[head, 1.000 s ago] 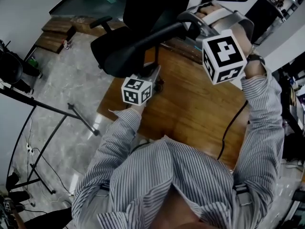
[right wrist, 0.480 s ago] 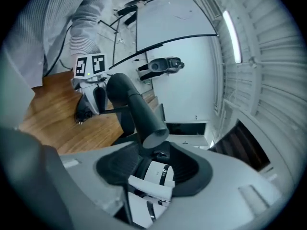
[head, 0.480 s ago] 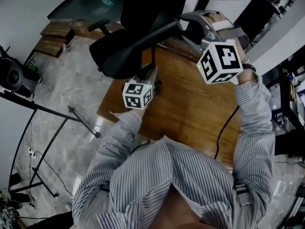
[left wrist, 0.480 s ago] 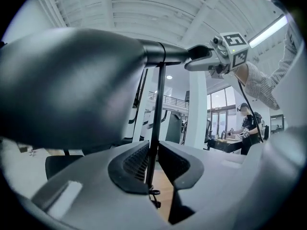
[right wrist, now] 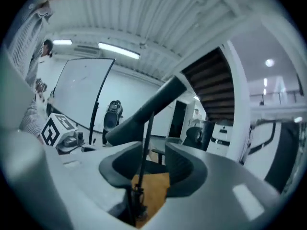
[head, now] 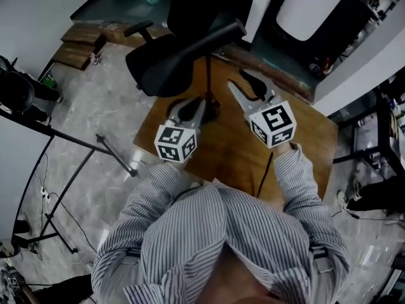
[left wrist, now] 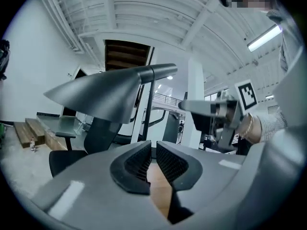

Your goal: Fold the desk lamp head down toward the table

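Near the thin black lamp stem (head: 209, 81), my left gripper (head: 202, 101) is nearly shut and my right gripper (head: 236, 78) half open. Both sets of fingers have just been closing, empty. If I push the dark grey cone-shaped lamp head (head: 186, 54) down unbraced, I risk toppling it.

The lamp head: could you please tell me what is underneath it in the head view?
Its thin stem runs down from the lamp head to the wooden table. The head covers most of the black office chair's seat and the floor there.

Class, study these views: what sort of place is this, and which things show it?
Probably an office or studio workspace: a wooden desk carrying a desk lamp, a black office chair, and what looks like a whiteboard on a stand.
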`<move>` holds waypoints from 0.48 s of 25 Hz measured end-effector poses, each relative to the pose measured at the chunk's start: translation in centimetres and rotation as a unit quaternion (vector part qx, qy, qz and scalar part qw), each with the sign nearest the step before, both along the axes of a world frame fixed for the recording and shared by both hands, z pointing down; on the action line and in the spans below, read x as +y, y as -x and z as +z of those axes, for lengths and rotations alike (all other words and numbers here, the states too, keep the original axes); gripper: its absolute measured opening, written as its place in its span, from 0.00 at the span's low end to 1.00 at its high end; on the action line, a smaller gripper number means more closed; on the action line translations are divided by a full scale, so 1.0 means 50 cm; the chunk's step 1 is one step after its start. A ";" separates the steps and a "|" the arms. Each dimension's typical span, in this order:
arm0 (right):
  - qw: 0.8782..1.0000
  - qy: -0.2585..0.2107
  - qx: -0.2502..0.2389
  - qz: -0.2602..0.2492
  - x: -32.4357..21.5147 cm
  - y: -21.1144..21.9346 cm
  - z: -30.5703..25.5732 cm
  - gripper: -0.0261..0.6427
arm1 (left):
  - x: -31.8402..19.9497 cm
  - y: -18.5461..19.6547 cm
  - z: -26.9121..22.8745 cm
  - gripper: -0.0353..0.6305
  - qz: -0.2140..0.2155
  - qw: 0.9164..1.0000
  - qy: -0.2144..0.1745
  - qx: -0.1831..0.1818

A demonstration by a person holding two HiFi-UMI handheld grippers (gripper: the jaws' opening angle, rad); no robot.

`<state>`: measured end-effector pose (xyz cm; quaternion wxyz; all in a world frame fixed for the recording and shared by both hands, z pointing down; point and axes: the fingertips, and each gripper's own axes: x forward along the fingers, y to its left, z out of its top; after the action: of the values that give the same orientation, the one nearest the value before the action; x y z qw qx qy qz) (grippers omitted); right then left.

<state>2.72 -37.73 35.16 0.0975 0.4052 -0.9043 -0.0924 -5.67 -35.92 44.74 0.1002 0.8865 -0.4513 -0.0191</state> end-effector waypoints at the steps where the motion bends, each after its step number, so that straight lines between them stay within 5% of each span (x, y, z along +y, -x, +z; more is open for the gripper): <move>1: 0.999 0.025 -0.026 0.005 0.015 0.009 0.038 0.24 | 0.017 0.005 0.001 0.11 0.002 1.000 0.004 0.004; 5: 0.992 0.095 -0.083 0.012 0.077 0.050 0.129 0.16 | 0.072 0.023 -0.010 0.07 0.000 1.000 0.006 0.023; 12: 0.983 0.137 -0.118 0.003 0.155 0.104 0.169 0.08 | 0.125 0.026 -0.004 0.06 0.000 1.000 0.008 0.002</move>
<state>-2.46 -29.96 43.59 0.0455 0.3985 -0.9124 0.0814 -6.98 -29.65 44.52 0.1086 0.8857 -0.4511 -0.0173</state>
